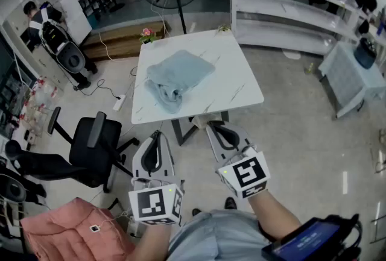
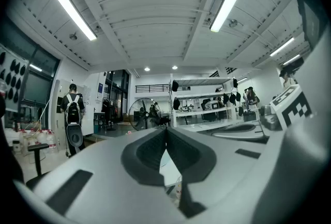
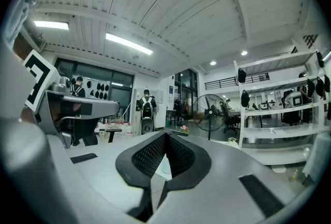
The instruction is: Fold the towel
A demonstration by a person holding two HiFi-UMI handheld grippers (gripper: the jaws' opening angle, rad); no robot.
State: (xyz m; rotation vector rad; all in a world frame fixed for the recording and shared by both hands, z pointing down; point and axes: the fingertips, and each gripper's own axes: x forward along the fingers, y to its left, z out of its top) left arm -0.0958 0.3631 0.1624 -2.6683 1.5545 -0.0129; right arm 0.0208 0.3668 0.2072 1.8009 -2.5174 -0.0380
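A pale blue-grey towel point(image 1: 175, 80) of soft, nubbly cloth lies in a loose, crumpled heap on the square white surface point(image 1: 238, 88), whose top is smooth and marble-veined. The heap sits on the left half of the surface, toward its left edge. It is thicker and bunched at the end nearer the person and flatter at the far end. Its long axis runs on a diagonal, from the surface's near-left part toward its far middle.

Both tools are short of the surface's near edge and point level toward it. The left hand-held gripper point(image 1: 155, 135), grey plastic with black ribbed pads, has its jaws pressed together on nothing, and so does the right hand-held gripper point(image 1: 212, 126). The right one's tip is at the near edge and the left one's tip is just off the near-left corner.

The towel lies ahead and between them, well apart from both and, by my reading, about equally far from each. Folding has not started. The limp cloth will likely need spreading flat before any edge can be pinched.
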